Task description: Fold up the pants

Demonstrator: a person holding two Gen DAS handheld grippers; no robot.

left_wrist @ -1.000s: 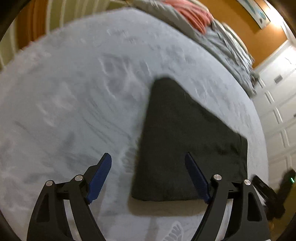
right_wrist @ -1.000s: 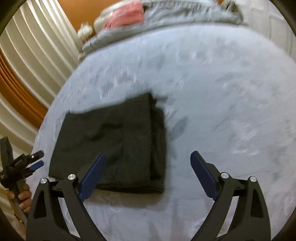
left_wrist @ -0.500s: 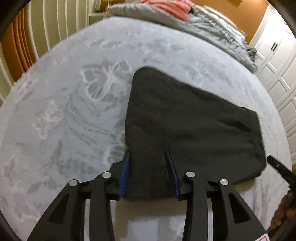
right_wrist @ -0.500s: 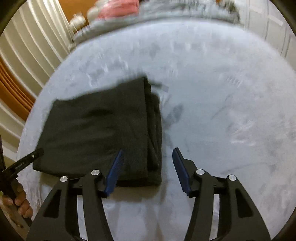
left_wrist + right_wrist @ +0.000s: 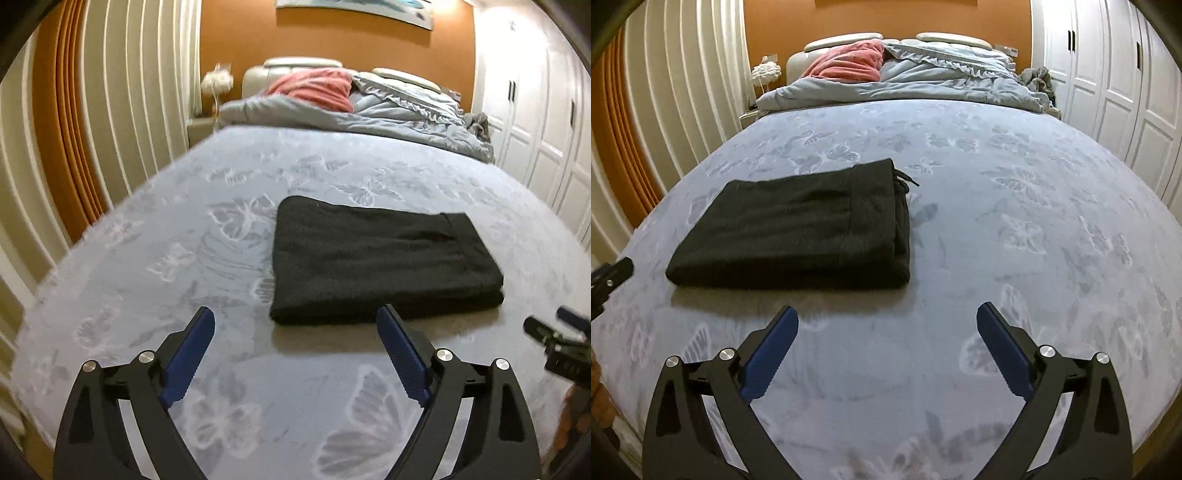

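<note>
Lying folded near the bed's [image 5: 997,206] front edge, the black pants [image 5: 798,232] sit clear of both grippers, left gripper [image 5: 295,325] and right gripper [image 5: 886,321], jaws opening wide and empty.

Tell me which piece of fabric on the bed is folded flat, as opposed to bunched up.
The black pants, a neat flat rectangle on the butterfly-print bedspread. The pink blanket and the grey duvet lie rumpled at the headboard end.
</note>
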